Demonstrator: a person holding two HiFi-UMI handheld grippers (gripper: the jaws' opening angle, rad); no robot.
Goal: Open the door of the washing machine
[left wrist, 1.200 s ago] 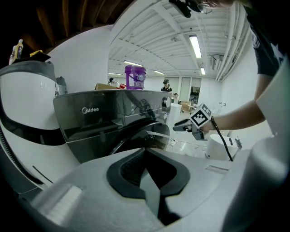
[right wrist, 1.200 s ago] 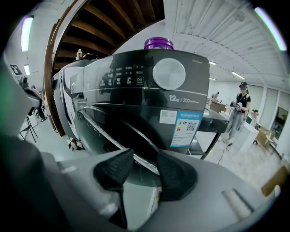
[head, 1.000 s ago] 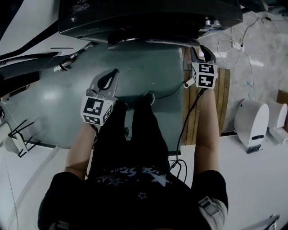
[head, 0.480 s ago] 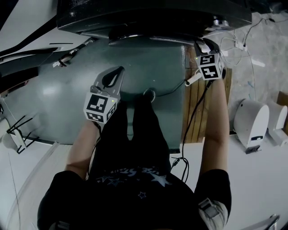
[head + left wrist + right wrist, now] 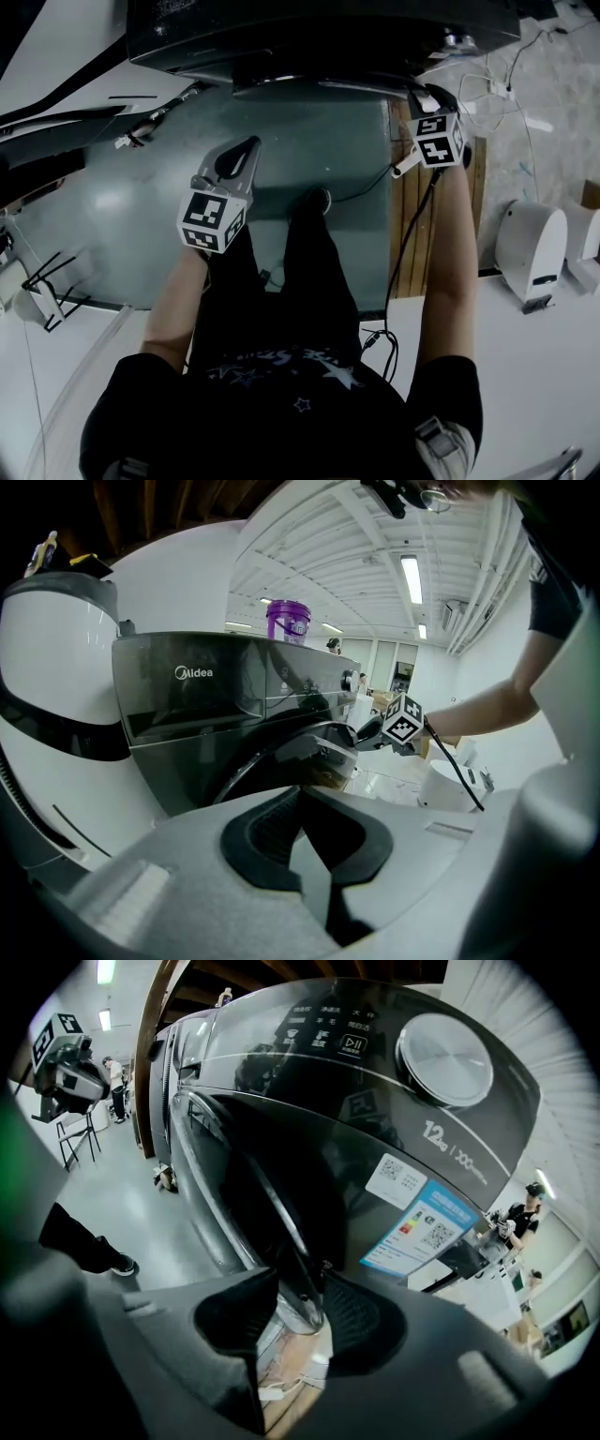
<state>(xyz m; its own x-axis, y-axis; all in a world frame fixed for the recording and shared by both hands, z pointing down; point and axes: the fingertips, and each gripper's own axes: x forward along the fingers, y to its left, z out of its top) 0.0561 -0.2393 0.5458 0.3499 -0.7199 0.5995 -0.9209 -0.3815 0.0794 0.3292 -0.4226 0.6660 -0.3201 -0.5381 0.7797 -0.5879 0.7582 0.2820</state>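
The dark washing machine (image 5: 309,37) stands ahead of me, its round door (image 5: 309,82) low on the front. My right gripper (image 5: 419,97) is at the door's right edge. In the right gripper view the door's rim (image 5: 292,1241) runs between the jaws of that gripper (image 5: 300,1312), which are closing, with a gap still showing on the left side. My left gripper (image 5: 246,145) hangs over the floor in front of the machine, shut and holding nothing. The left gripper view looks past its shut jaws (image 5: 305,827) at the door (image 5: 300,761) and the right gripper (image 5: 375,735).
A wooden pallet (image 5: 459,206) lies under the right arm, with a white device (image 5: 530,248) and cables (image 5: 487,94) beyond it. A purple container (image 5: 288,621) stands on top of the machine. A black wire rack (image 5: 42,281) is at the left, and my shoe (image 5: 317,201) is below the door.
The right gripper has rolled about its own line at the door's edge, and its marker cube has turned. The left gripper has stayed where it was.
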